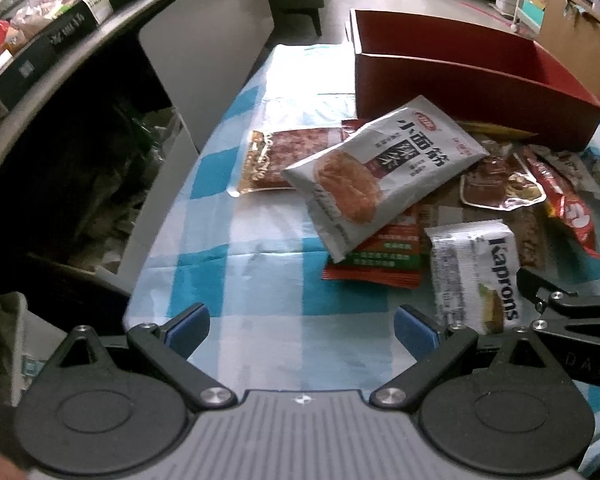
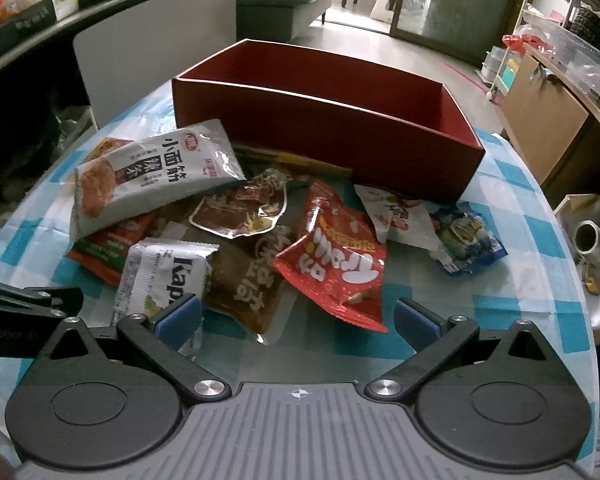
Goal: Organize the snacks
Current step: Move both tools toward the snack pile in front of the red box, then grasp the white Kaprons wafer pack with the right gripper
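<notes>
- Left gripper (image 1: 302, 330) and right gripper (image 2: 298, 320) are hovering with fingers spread wide, holding nothing.
- Kaprons packet (image 2: 162, 276) is lying near left: probably light and crinkly; pinch a sealed edge.
- Red snack bag (image 2: 336, 264) is lying centre, likely slippery.
- Red box (image 2: 324, 142) is standing beyond, seemingly empty.

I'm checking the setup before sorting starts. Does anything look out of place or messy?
Yes: the snacks lie in a loose, overlapping heap on the table in front of the red box. The grey packet rests tilted across others. The box's visible inside looks empty. Both grippers, left and right, are open.
</notes>
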`<state>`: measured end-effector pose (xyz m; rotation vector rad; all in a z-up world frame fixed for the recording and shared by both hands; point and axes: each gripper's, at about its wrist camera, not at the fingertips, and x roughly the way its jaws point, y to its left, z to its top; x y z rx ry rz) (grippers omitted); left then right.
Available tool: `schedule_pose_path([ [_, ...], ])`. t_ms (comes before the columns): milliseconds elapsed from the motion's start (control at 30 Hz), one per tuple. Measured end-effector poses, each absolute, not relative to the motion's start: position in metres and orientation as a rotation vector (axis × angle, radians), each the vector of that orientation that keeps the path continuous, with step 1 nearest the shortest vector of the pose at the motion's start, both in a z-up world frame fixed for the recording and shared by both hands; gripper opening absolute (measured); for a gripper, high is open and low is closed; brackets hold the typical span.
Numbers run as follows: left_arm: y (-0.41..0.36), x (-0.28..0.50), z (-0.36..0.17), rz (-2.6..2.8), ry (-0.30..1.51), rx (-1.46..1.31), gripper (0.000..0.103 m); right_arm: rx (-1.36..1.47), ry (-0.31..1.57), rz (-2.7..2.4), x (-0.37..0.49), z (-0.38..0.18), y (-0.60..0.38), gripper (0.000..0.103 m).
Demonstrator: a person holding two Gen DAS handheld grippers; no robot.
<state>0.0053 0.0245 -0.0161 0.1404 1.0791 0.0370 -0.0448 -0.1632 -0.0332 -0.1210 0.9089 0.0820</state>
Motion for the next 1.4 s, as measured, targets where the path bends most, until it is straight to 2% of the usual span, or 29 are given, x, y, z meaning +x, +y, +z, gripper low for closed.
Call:
schedule_pose_path([
  [667, 0.040, 0.009, -0.020, 0.063, 1.096, 0.120, 0.094, -0.078, 0.935, 0.117, -0.035, -0.037, -0.151, 0.103],
  [1400, 0.081, 0.007, -0.010, 0.080, 1.083, -0.002, 0.094, -0.266, 0.860, 0.169, -0.047, -0.043, -0.103, 0.102],
])
